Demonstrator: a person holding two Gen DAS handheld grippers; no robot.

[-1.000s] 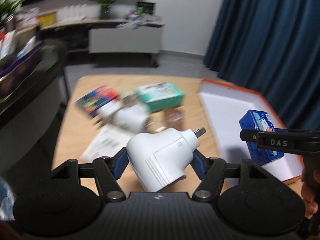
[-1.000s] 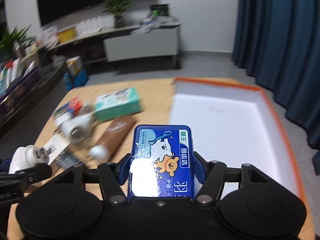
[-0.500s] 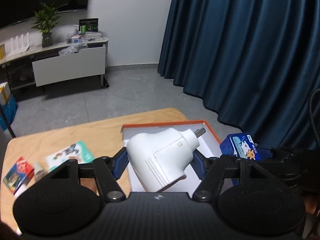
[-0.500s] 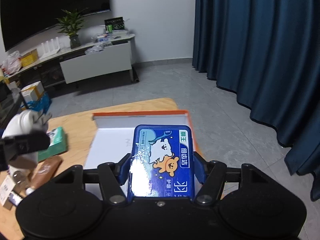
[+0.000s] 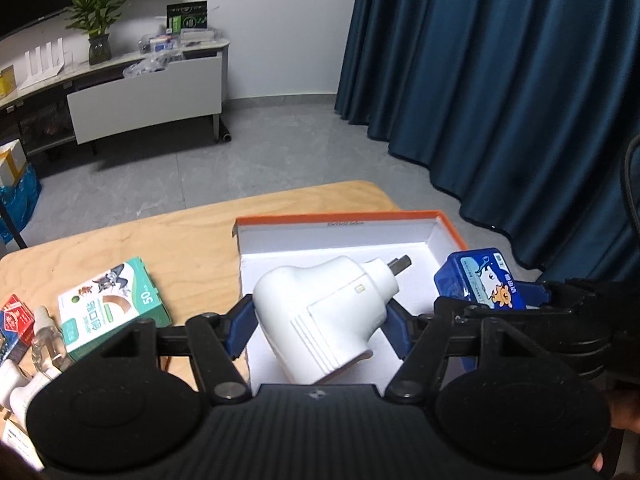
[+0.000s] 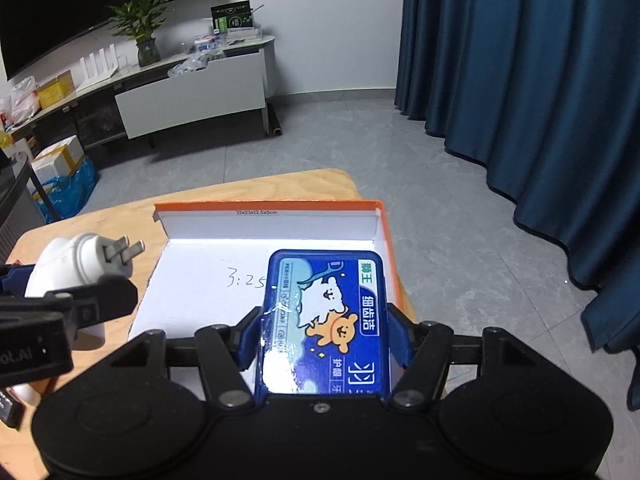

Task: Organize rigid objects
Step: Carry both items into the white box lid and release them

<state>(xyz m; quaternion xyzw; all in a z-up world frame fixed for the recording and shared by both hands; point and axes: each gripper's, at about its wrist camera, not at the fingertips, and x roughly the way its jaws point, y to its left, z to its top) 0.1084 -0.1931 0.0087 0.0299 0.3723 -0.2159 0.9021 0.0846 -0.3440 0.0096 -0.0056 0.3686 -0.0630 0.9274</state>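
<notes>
1. Left tool (image 5: 320, 326): jaws clamped on the white plug adapter (image 5: 326, 320), blue pads pressing its two flanks. It is held in the air above the near left part of the box, prongs pointing away from the holder. Judged: carried there for setting down inside.

2. Right tool (image 6: 324, 340): jaws clamped on the long sides of the blue floss case (image 6: 326, 320), label face up. It is held over the right half of the box, close to the right wall, apparently ready for lowering.

3. White plug adapter: smooth moulded plastic, rounded bulbous body, ribbed grooves on one face, two flat metal prongs (image 6: 124, 252) at the nose.

4. Blue floss case: glossy, flat and rectangular with rounded corners, cartoon bear print, glare on its near end.

5. Orange-rimmed box (image 6: 264, 204): shallow cardboard tray, matte white inside, handwriting on the floor, nothing resting in it that shows. It sits at the right end of the counter and presumably serves as the collecting place.

6. Counter (image 5: 192, 236): light wood grain with rounded corners.

7. Awaiting sorting, left of the box: green carton (image 5: 112, 308), matte printed card; clear small bottle (image 5: 46, 344); red packet (image 5: 16, 318). All are well apart from the box.
</notes>
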